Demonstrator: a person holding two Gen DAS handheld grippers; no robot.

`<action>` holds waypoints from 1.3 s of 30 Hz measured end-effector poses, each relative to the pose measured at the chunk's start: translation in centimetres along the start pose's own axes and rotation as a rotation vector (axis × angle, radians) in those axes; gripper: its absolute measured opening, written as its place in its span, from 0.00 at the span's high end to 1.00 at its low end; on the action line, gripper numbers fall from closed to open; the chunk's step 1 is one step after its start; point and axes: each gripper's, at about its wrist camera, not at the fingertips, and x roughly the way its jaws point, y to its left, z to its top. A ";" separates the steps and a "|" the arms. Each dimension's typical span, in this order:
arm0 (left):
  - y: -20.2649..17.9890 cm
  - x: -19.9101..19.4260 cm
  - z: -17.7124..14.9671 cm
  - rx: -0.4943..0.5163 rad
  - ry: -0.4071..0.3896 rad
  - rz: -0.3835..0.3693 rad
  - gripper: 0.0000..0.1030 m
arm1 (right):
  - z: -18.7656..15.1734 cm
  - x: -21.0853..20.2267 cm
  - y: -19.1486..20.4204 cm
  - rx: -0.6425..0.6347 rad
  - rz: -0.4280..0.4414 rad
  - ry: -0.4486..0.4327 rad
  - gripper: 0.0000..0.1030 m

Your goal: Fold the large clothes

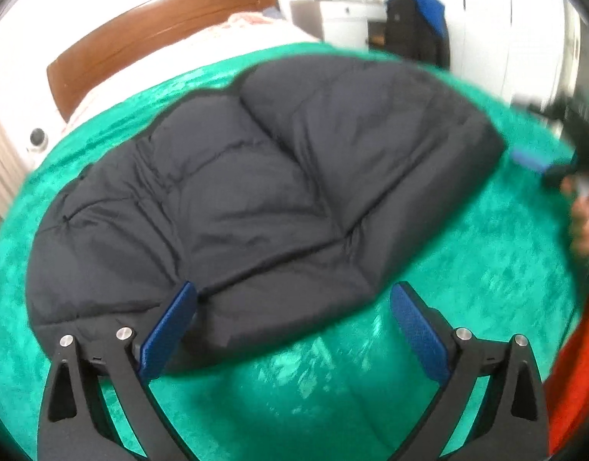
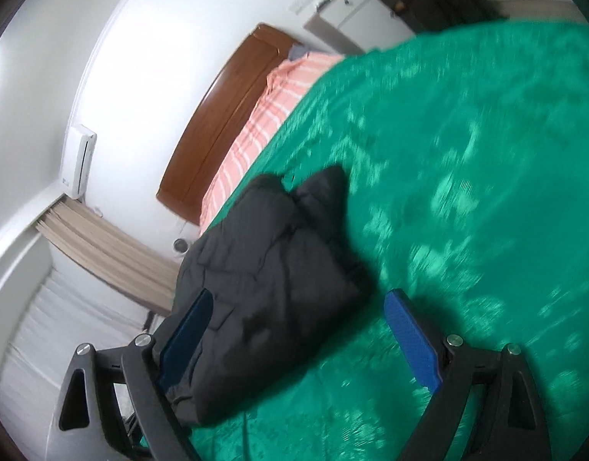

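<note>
Left wrist view: my left claw (image 1: 292, 330) stands with its blue pads wide apart and nothing clamped between them. The dark padded jacket (image 1: 256, 192) lies folded on the green bedspread (image 1: 467, 288), its near hem reaching in from twelve o'clock and sitting at the nine o'clock pad. My right claw (image 2: 298, 342) also stands apart, empty, with the jacket toward ten o'clock, overlapping its nine o'clock pad. At eleven o'clock I see the wooden headboard (image 2: 225, 115).
</note>
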 end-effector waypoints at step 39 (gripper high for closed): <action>26.2 -10.8 -6.9 -0.580 -0.084 -0.027 0.03 | -26.3 19.8 38.3 -1.735 -0.198 0.118 0.63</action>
